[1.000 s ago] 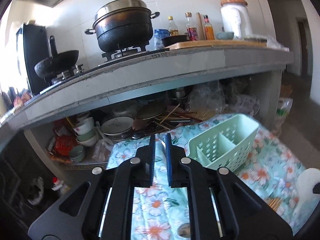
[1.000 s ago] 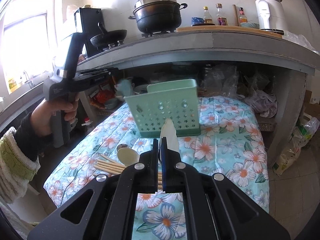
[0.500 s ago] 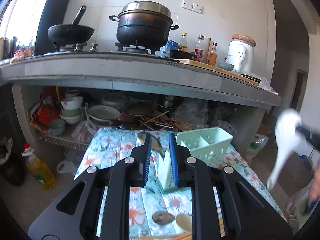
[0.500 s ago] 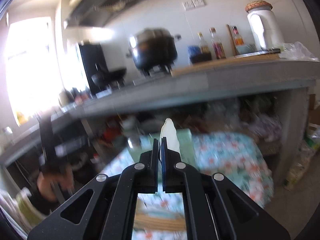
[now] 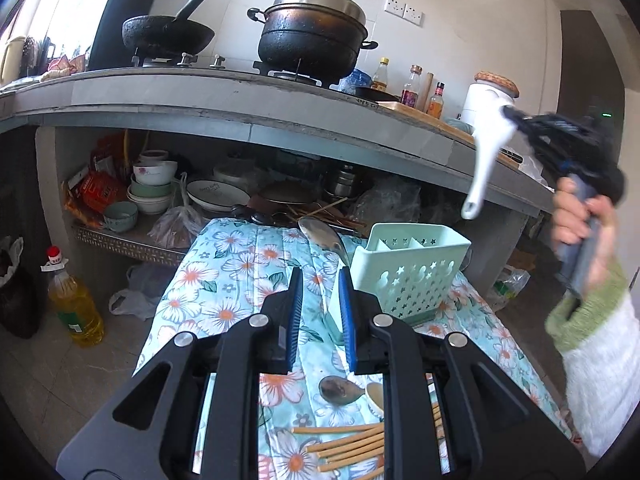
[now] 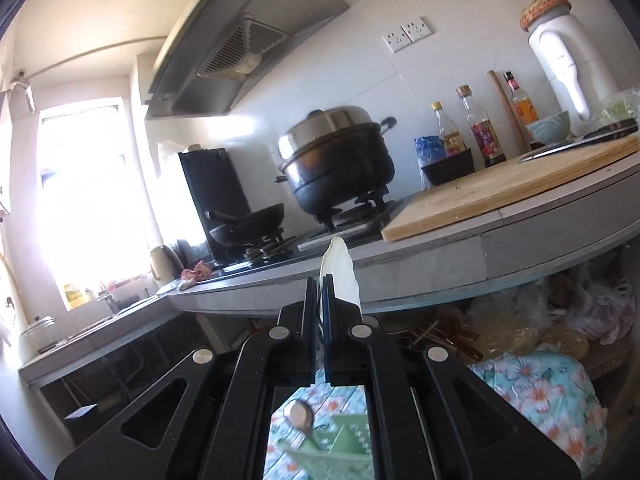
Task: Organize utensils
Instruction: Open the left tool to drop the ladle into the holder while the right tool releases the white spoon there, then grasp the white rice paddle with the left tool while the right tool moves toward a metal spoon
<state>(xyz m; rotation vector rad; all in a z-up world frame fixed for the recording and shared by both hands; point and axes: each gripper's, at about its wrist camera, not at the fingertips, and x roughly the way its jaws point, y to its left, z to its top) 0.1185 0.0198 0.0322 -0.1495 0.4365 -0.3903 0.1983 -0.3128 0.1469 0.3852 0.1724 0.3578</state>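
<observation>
The right gripper is clenched on a white ceramic soup spoon, its jaws closed tight on the spoon's bowl end. In the left wrist view the spoon hangs handle-down in the air, above and to the right of the mint-green perforated plastic utensil basket and well apart from it. The gripper and the person's right hand are smeared with blur there. From the right wrist view only a sliver of the white bowl shows past the fingertips; the handle is hidden behind the gripper body.

The left gripper is low over the floral turquoise cloth, and its jaws have just been opening. A pale green panel of the basket shows in the gap, against the right blue pad, while the left pad stands clear with cloth showing beside it. Nothing looks pinched, though the fingers cover the spot where the panel meets the pad.

The basket stands upright on the cloth. A silver metal spoon rises bowl-up at its far left corner; its handle disappears behind the rim, and which compartment it sits in cannot be told.

Near the camera, a second metal spoon, a cream ceramic spoon and a bundle of wooden chopsticks lie on the cloth, all partly cut off by the gripper's black frame
</observation>
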